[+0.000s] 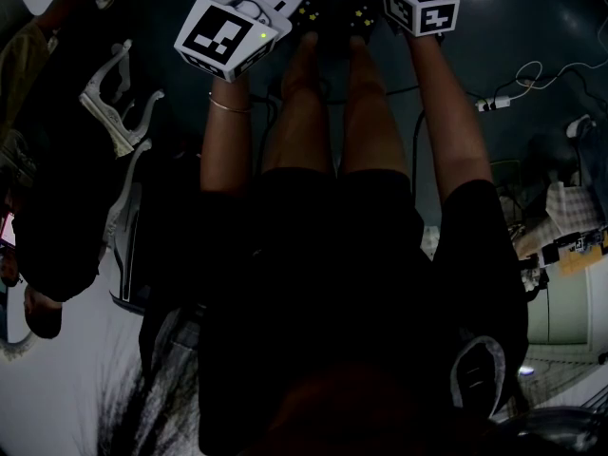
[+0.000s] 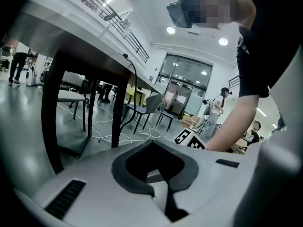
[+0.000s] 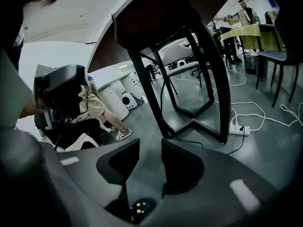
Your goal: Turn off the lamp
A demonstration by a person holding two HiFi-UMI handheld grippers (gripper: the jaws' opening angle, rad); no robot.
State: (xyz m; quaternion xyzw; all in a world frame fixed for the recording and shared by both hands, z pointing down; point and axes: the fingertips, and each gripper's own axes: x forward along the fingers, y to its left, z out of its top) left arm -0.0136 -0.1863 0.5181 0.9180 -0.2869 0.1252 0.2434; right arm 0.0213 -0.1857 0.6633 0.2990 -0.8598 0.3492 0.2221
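No lamp shows plainly. A thin white jointed arm stands above the table edge, and I cannot tell what it is. In the left gripper view my left gripper is shut, its dark pads meeting at the tips with nothing between them. My right gripper is open in the right gripper view, and only floor shows through the gap. Both point low toward the dark table legs. From the head view only the marker cubes of the left gripper and right gripper show, above my legs.
The tabletop hangs overhead with a black cable running down from it. A white power strip and loose cables lie on the floor by the table's foot. Chairs stand beyond. A seated person is at the left.
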